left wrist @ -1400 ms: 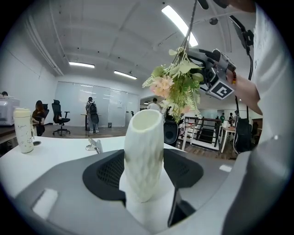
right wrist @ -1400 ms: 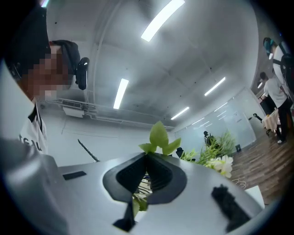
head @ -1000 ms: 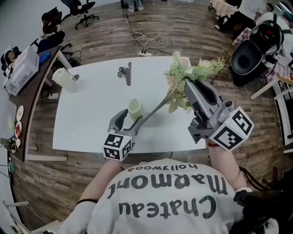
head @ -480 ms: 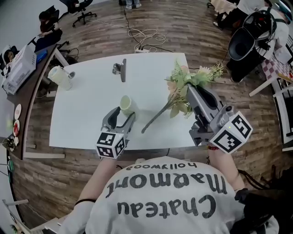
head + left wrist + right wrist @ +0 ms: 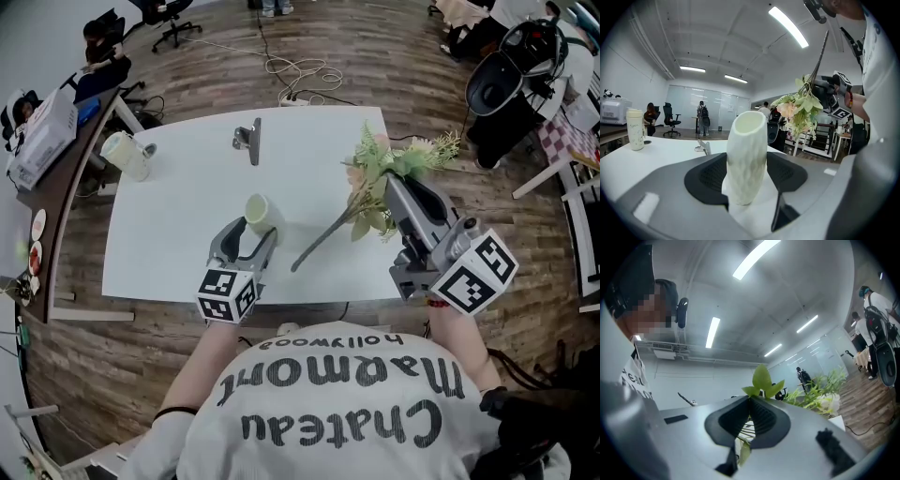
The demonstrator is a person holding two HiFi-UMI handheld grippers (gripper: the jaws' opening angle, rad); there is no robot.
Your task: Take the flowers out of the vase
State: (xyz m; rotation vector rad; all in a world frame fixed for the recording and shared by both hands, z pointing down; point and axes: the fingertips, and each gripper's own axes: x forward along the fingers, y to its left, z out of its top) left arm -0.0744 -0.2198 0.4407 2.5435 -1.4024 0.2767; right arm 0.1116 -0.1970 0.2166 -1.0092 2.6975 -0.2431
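Note:
A pale ribbed vase (image 5: 259, 212) stands upright on the white table (image 5: 178, 234), with nothing in it. My left gripper (image 5: 253, 232) grips it low down, one pad pressed on each side; the left gripper view shows the vase (image 5: 746, 157) filling the gap in that gripper (image 5: 747, 171). My right gripper (image 5: 389, 184) is shut on a bunch of artificial flowers (image 5: 377, 159) just below the heads. The stems (image 5: 319, 242) slope down towards the table to the right of the vase and are apart from it. A green leaf (image 5: 762, 379) sticks up from the shut right gripper (image 5: 749, 420).
A white lidded tumbler (image 5: 127, 155) stands at the table's far left corner, and a metal clip (image 5: 251, 141) lies near the far edge. A cluttered desk (image 5: 56, 178) runs along the left side. Cables (image 5: 300, 80) trail on the wooden floor beyond, and a black chair (image 5: 511, 84) is at the right.
The flower bunch has shifted a little to the right with my right gripper, so its stem ends now lie apart from the vase and the left gripper. The left gripper has kept still.

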